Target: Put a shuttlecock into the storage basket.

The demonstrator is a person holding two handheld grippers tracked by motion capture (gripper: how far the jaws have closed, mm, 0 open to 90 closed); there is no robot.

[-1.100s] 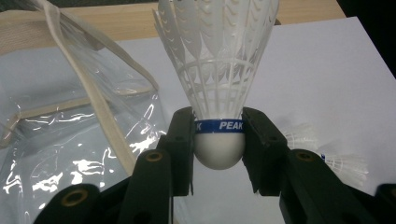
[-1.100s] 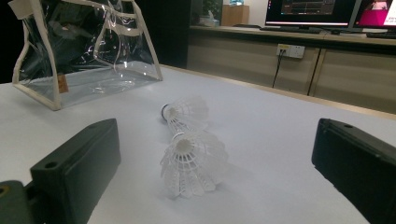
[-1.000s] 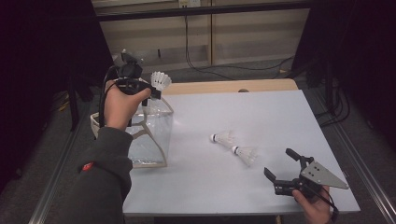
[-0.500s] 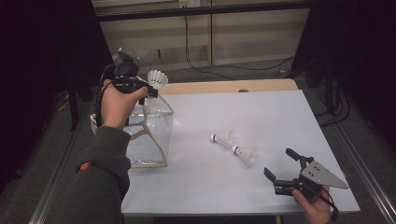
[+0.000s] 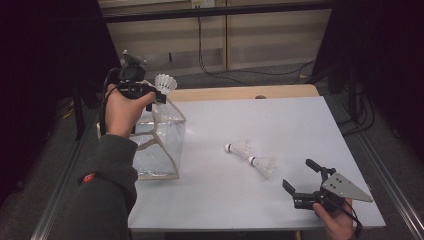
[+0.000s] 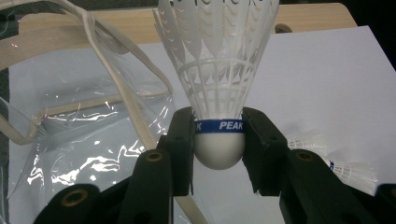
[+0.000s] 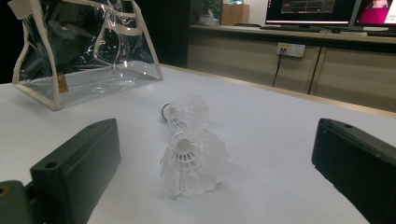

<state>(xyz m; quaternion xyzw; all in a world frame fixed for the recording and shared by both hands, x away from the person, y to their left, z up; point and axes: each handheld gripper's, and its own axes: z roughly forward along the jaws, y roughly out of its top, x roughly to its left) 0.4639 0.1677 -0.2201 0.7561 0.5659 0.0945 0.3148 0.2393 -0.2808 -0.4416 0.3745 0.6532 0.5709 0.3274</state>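
My left gripper (image 5: 155,95) is raised above the far rim of a clear plastic bag (image 5: 162,142) with cream trim and is shut on a white shuttlecock (image 5: 165,82). In the left gripper view the jaws clamp the cork base at its blue band, on the shuttlecock (image 6: 218,70), with the clear bag (image 6: 93,140) below and to the left. Two more white shuttlecocks (image 5: 240,148) (image 5: 263,165) lie on the white table. My right gripper (image 5: 300,178) rests near the table's front right, jaws wide apart and facing those shuttlecocks (image 7: 192,161) (image 7: 183,112).
The white table (image 5: 280,120) ends in a wooden strip at its far edge. The bag (image 7: 84,51) stands upright at the table's left side. Dark floor, cables and a wall cabinet lie beyond the table.
The left hand with the held shuttlecock has shifted slightly toward the far side of the bag. The right gripper and the two loose shuttlecocks have not moved.
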